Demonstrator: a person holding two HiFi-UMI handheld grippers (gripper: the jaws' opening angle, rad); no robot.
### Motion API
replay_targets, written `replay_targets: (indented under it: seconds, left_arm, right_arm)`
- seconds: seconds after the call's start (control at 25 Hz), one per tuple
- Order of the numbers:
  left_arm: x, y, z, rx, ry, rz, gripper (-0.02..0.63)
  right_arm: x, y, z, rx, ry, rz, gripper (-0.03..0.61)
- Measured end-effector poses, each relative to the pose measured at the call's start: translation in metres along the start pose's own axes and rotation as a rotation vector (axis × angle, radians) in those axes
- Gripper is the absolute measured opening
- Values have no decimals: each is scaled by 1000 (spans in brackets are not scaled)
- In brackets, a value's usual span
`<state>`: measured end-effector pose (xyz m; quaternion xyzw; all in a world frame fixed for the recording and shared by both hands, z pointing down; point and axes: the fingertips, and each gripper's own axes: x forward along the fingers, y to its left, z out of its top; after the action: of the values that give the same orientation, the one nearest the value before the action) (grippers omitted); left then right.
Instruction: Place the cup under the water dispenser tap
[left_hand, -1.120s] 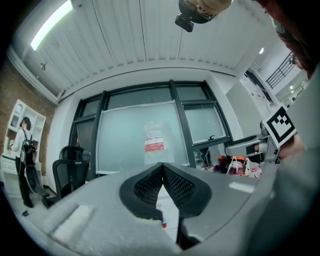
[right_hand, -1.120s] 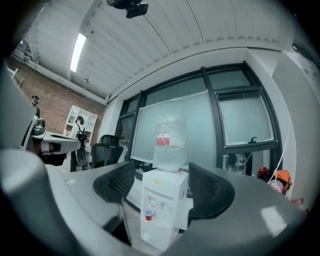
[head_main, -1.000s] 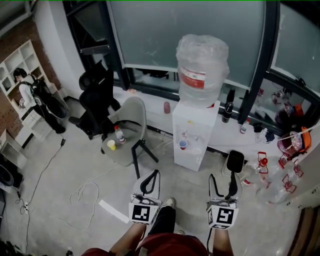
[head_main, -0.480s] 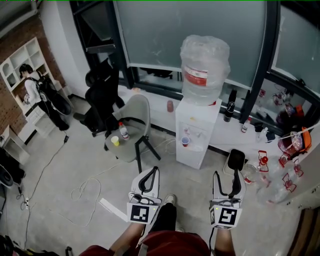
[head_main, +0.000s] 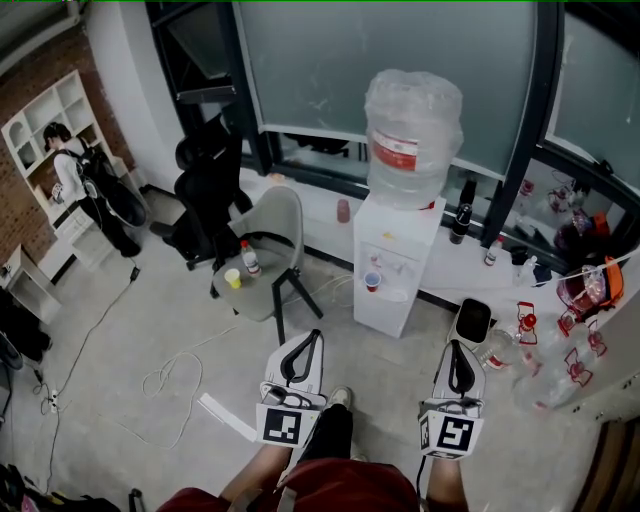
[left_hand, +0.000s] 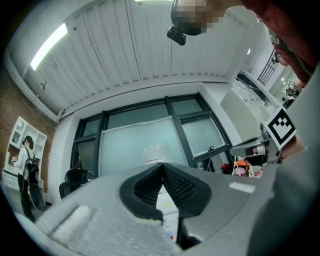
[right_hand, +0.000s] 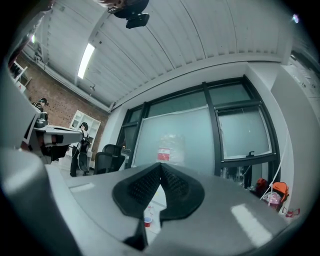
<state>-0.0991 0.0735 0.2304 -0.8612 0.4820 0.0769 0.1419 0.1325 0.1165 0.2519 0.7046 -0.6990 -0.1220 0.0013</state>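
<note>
1. Fingers first. The left gripper (left_hand: 161, 165) has its ribbed pads tip to tip with nothing pinched between them, and the right gripper (right_hand: 161, 165) is pressed together too, equally empty.
2. Both sit low in the head view, well apart from everything, noses aimed at the water dispenser (head_main: 385, 312) up at 12 o'clock.
3. And there's the cup (head_main: 373, 282) — small, red, standing upright in the dispenser's recess. That's roughly 1 o'clock from the left gripper and 11 o'clock from the right. Whether it sits squarely under a tap is too small to tell.
4. My read: the placing looks done. With nothing in hand, all that's left is a check on alignment.
5. Head count:
   - two grippers
   - one dispenser carrying one big water jug (head_main: 413, 135)
   - one cup in the recess
   - one yellow cup (head_main: 232, 278) plus one small bottle (head_main: 248, 260) on the grey chair (head_main: 275, 225) at 10 o'clock
   - one black office chair (head_main: 205, 185) behind it
   - one person (head_main: 75, 185) far off at 9 o'clock
</note>
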Motion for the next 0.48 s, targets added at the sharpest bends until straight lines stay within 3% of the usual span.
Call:
replay_targets:
  seconds: [0.48]
  left_arm:
    - [-2, -4, -6, -13, 14, 9, 0]
  right_arm:
    - [-3, -3, -5, -10, 17, 4, 0]
